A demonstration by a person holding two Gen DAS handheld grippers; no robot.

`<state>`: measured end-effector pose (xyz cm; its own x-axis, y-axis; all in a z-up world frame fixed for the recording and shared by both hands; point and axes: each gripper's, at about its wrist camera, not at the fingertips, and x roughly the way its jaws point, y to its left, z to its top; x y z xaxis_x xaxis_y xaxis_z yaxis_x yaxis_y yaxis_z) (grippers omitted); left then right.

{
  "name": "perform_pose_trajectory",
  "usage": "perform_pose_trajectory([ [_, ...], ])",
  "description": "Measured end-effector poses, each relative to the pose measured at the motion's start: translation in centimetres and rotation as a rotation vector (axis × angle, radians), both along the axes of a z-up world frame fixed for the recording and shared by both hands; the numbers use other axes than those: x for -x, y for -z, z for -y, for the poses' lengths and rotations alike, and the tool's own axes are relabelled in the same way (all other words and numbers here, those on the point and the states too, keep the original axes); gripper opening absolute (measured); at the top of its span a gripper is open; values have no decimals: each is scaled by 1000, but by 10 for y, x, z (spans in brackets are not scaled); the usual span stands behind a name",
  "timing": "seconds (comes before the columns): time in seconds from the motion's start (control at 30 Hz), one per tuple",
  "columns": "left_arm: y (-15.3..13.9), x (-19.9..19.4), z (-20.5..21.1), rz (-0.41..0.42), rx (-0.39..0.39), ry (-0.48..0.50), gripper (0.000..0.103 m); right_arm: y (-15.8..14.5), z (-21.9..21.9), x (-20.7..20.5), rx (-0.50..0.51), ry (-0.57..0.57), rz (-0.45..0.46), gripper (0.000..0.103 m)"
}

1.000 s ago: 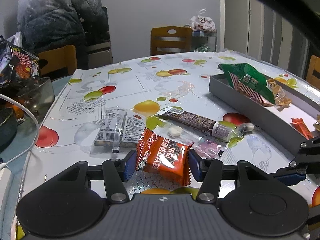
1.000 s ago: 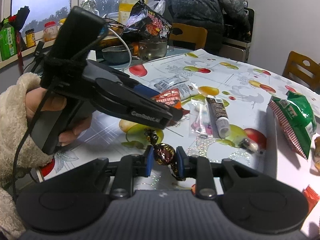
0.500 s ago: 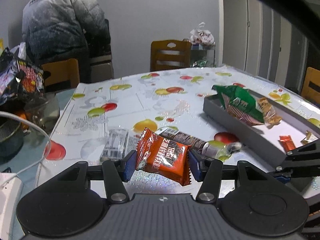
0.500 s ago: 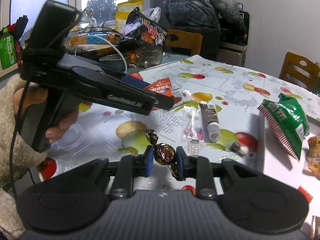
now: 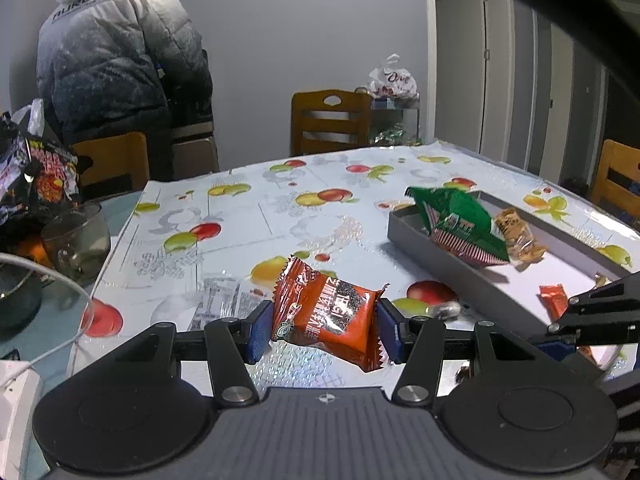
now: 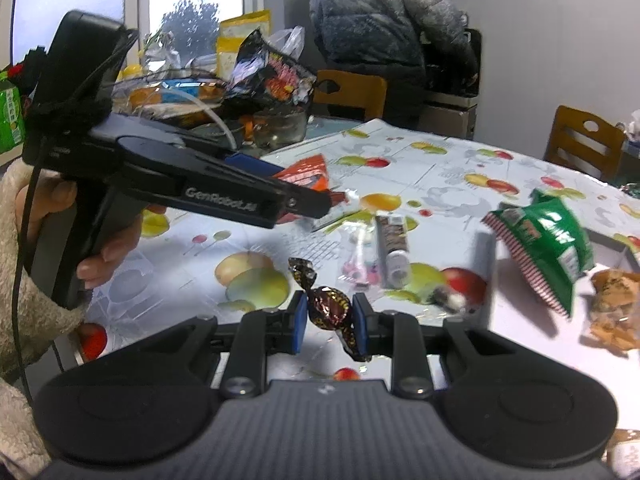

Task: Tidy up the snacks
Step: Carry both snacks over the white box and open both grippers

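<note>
From the left wrist camera, the left gripper point(image 5: 324, 330) fills the lower edge, its blue-padded fingers point(image 5: 260, 332) closed on an orange snack packet point(image 5: 326, 316), which is lifted clear of the bench point(image 5: 248, 216) and tilted, one crimped end pointing up and away. The bench wears a pale cloth printed with fruit. To the right on it lies a shallow grey tray point(image 5: 436, 260) holding a green snack bag point(image 5: 460, 220) that leans over its near wall, a clear packet of brown biscuits point(image 5: 520, 234) just beside the bag, and a small orange sachet point(image 5: 554, 300) nearer the camera. The tip of the right gripper point(image 5: 592, 312) reaches in from the right edge, in front of the tray. At the far left a person in a grey padded jacket point(image 5: 112, 64) stands turned away, near wooden chairs point(image 5: 328, 120). From the right wrist camera, the right gripper point(image 6: 330, 322) has its fingers point(image 6: 299, 324) drawn narrow around a dark foil-wrapped candy point(image 6: 328, 306), held above the bench with its twisted ends sticking out above and below. A hand point(image 6: 108, 252) in a fluffy cream sleeve grips the left gripper's handle at the left, the orange packet showing past its tip. On the bench beyond the candy lie a clear pink packet point(image 6: 358, 258) and a brown snack bar point(image 6: 394, 246) side by side; the green bag and tray sit to the right.
</note>
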<state>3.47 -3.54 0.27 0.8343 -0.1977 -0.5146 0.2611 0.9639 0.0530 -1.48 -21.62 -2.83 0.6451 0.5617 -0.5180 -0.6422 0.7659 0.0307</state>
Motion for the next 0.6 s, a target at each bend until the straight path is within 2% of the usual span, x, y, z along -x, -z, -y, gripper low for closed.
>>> perform_pose_trajectory([
  [0.27,-14,-4,26,21,3,42,54,-14,41,-2,-39,87,47,24],
  [0.6,-17,-18,84,-14,26,173,55,-26,113,-12,-86,240,92,24],
])
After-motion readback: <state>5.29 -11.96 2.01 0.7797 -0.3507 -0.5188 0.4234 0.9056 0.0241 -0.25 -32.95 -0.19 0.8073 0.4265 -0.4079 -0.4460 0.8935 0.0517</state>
